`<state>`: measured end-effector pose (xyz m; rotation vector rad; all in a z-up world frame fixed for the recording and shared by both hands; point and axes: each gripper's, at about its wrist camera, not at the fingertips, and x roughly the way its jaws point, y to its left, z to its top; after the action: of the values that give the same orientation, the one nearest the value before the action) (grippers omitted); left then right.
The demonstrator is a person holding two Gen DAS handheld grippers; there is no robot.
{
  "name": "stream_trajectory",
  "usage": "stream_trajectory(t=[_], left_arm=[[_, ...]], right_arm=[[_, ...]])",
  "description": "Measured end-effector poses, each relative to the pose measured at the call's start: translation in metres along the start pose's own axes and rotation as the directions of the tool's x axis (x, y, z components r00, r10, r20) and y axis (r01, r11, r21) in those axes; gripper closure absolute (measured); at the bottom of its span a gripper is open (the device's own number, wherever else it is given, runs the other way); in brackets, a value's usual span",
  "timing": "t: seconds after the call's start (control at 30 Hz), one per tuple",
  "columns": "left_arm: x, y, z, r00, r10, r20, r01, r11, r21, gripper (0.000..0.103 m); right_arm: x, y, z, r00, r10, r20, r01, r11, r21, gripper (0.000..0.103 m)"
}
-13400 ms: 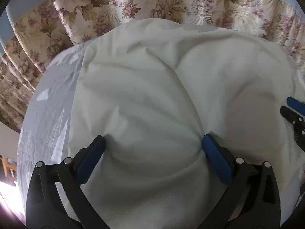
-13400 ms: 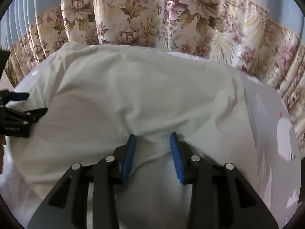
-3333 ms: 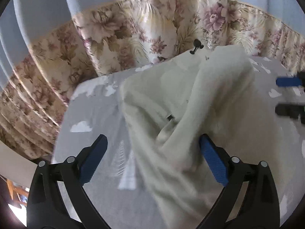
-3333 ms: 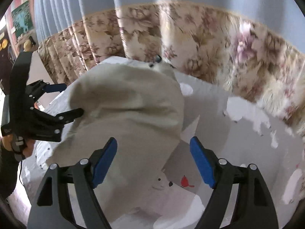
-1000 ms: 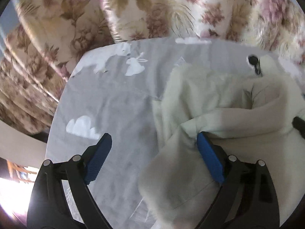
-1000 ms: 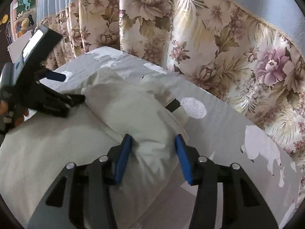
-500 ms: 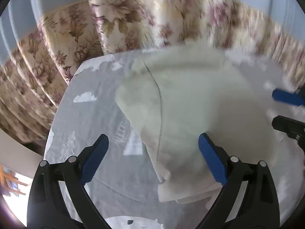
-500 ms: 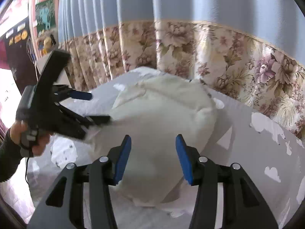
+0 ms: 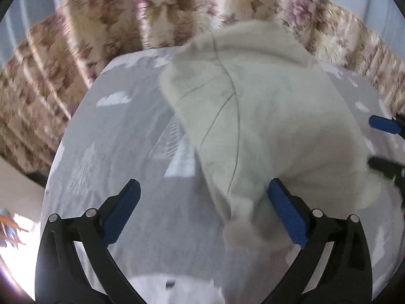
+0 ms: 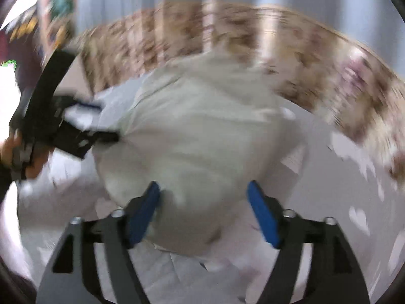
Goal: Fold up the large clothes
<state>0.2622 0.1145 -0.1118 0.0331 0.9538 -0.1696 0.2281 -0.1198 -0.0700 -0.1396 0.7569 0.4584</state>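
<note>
Grey printed desk point(image 9: 114, 152) before floral curtain point(image 9: 76, 58) | cream garment point(image 9: 265, 116) heaped centre | left claw point(image 9: 202, 212) spread, just widened, gripping nothing | right claw point(image 10: 203, 210) spread, just widened, released.

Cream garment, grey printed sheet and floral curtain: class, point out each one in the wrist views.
cream garment point(image 9: 278, 126), left wrist view, on the middle of its bunched body
grey printed sheet point(image 9: 114, 139), left wrist view, on a bare patch left of the garment
floral curtain point(image 10: 341, 76), right wrist view, on its patterned lower band
</note>
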Motion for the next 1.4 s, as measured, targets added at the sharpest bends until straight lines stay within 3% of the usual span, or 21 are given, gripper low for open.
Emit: stream_trajectory(t=[0.13, 0.27, 0.33, 0.43, 0.57, 0.63, 0.77, 0.87, 0.93, 1.07, 1.17, 1.23, 1.3, 1.4], left_arm=[[-0.007, 0.014, -0.001, 0.999, -0.026, 0.033, 0.029, 0.992, -0.123, 0.003], [0.006, 0.012, -0.003, 0.996, -0.078, 0.031, 0.084, 0.967, -0.24, 0.003], [0.013, 0.0, -0.003, 0.995, -0.093, 0.021, 0.095, 0.965, -0.244, 0.003], [0.015, -0.017, -0.003, 0.998, -0.04, 0.05, 0.05, 0.974, -0.221, 0.003], [0.017, -0.017, -0.004, 0.997, -0.05, 0.064, 0.065, 0.967, -0.248, 0.003], [0.012, -0.015, -0.004, 0.995, -0.059, 0.08, 0.077, 0.968, -0.237, 0.003], [-0.004, -0.026, -0.005, 0.992, -0.01, 0.123, 0.023, 0.995, -0.101, 0.003], [-0.006, -0.04, -0.01, 0.985, 0.007, 0.173, -0.009, 1.0, 0.006, 0.003], [-0.002, -0.039, -0.011, 0.981, -0.051, 0.189, 0.048, 0.999, 0.022, 0.003], [0.016, -0.021, -0.011, 0.97, -0.194, 0.144, 0.203, 0.978, -0.05, 0.003], [0.019, -0.013, -0.009, 0.952, -0.283, 0.114, 0.293, 0.953, -0.079, 0.003], [0.018, -0.006, -0.008, 0.929, -0.353, 0.108, 0.364, 0.926, -0.103, 0.003], [0.015, -0.003, -0.01, 0.917, -0.38, 0.12, 0.392, 0.915, -0.098, 0.003], [0.018, -0.013, -0.014, 0.921, -0.369, 0.122, 0.379, 0.923, -0.07, 0.003]], right_arm=[[-0.016, -0.017, -0.01, 0.991, -0.064, 0.117, 0.035, 0.971, 0.237, 0.016], [0.004, -0.023, -0.027, 0.993, -0.037, 0.11, -0.014, 0.902, 0.431, 0.016], [0.018, -0.026, -0.029, 0.995, -0.022, 0.1, -0.028, 0.878, 0.478, 0.016], [0.026, -0.026, -0.037, 0.992, -0.021, 0.126, -0.05, 0.844, 0.534, 0.016], [0.033, -0.023, -0.041, 0.986, -0.017, 0.164, -0.076, 0.833, 0.548, 0.016], [0.031, -0.021, -0.037, 0.985, -0.01, 0.17, -0.082, 0.846, 0.527, 0.016], [0.012, -0.009, -0.02, 0.979, -0.076, 0.191, -0.004, 0.922, 0.388, 0.016], [0.012, -0.007, -0.012, 0.98, -0.06, 0.192, -0.011, 0.937, 0.349, 0.016], [0.019, -0.009, -0.012, 0.983, -0.017, 0.184, -0.049, 0.936, 0.348, 0.016], [0.035, -0.012, -0.015, 0.991, 0.039, 0.132, -0.085, 0.928, 0.363, 0.016], [0.036, -0.018, -0.016, 0.987, 0.102, 0.124, -0.142, 0.916, 0.375, 0.016], [0.031, -0.026, -0.014, 0.986, 0.113, 0.122, -0.151, 0.917, 0.369, 0.016], [0.029, -0.031, -0.011, 0.989, 0.095, 0.112, -0.13, 0.922, 0.364, 0.016], [0.033, -0.032, -0.013, 0.988, 0.108, 0.111, -0.144, 0.906, 0.398, 0.016]])
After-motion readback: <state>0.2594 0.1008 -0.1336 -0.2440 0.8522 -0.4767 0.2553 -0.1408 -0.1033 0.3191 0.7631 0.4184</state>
